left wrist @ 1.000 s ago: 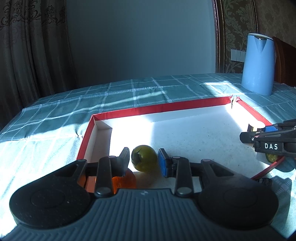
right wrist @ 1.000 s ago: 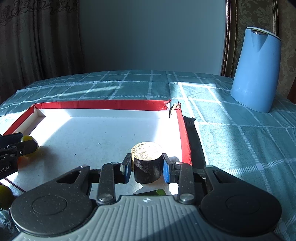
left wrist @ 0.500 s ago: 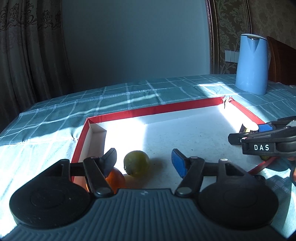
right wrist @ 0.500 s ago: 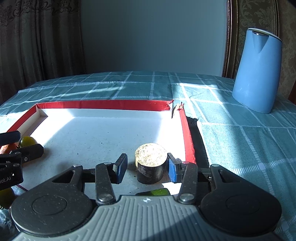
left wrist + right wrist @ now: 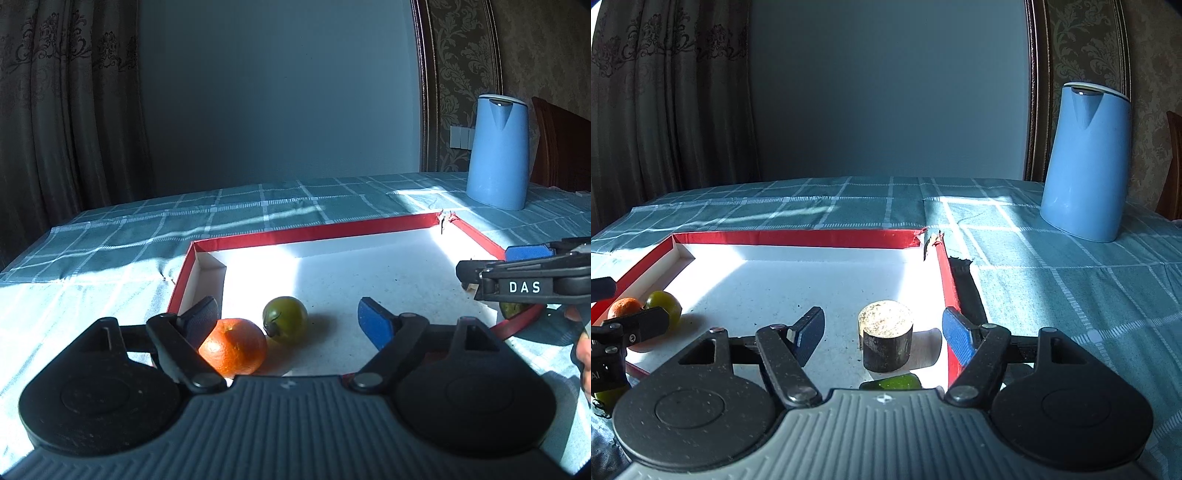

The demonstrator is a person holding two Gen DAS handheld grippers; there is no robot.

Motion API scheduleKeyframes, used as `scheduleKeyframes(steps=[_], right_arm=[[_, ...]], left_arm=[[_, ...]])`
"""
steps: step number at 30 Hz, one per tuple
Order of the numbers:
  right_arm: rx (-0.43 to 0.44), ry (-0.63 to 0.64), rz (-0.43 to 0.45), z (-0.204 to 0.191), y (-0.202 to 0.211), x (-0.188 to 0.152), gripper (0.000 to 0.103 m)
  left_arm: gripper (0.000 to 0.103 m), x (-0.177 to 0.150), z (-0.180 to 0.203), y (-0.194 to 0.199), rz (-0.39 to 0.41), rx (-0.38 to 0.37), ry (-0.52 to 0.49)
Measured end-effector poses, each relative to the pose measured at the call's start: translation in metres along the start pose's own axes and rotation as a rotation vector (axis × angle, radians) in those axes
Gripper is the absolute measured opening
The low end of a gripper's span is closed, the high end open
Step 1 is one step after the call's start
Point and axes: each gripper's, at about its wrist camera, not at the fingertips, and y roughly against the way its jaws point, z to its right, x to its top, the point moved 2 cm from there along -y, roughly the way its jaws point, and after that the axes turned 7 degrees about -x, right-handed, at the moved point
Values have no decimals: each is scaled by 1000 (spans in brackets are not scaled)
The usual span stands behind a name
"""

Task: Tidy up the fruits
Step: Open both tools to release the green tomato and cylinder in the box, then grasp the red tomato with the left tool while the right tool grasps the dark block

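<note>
A shallow red-rimmed tray [image 5: 303,232] [image 5: 798,237] with a white floor lies on the checked tablecloth. In the left wrist view a green round fruit [image 5: 285,320] and an orange [image 5: 233,346] rest in its near left corner. My left gripper [image 5: 288,320] is opening, its pads clear of the green fruit between them; the left finger stands beside the orange. In the right wrist view a dark cylinder piece with a pale cut top [image 5: 885,341] stands by the tray's right wall. My right gripper [image 5: 884,334] is opening around it, pads apart from it.
A blue kettle [image 5: 1084,162] [image 5: 496,151] stands on the cloth at the back right. A green fruit [image 5: 892,382] lies just under the right gripper's front. Another green fruit [image 5: 604,397] sits outside the tray at the left. A hand [image 5: 583,354] shows at the right edge.
Both grippers opened: the left let go of the green fruit, the right let go of the dark cylinder. The left gripper drew back, bringing the orange into full view.
</note>
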Motion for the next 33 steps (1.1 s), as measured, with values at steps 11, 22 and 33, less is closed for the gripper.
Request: scheduleKeyframes(steps=[11, 22, 33], right_arm=[[-23, -18, 79, 7, 26, -6, 70], [-12, -17, 99, 7, 41, -14, 70], [-16, -11, 96, 6, 41, -14, 70]], left_arm=[[88, -23, -54, 55, 71, -56, 228], [83, -39, -58, 72, -25, 38, -31], [72, -45, -46, 50, -159, -61, -183]])
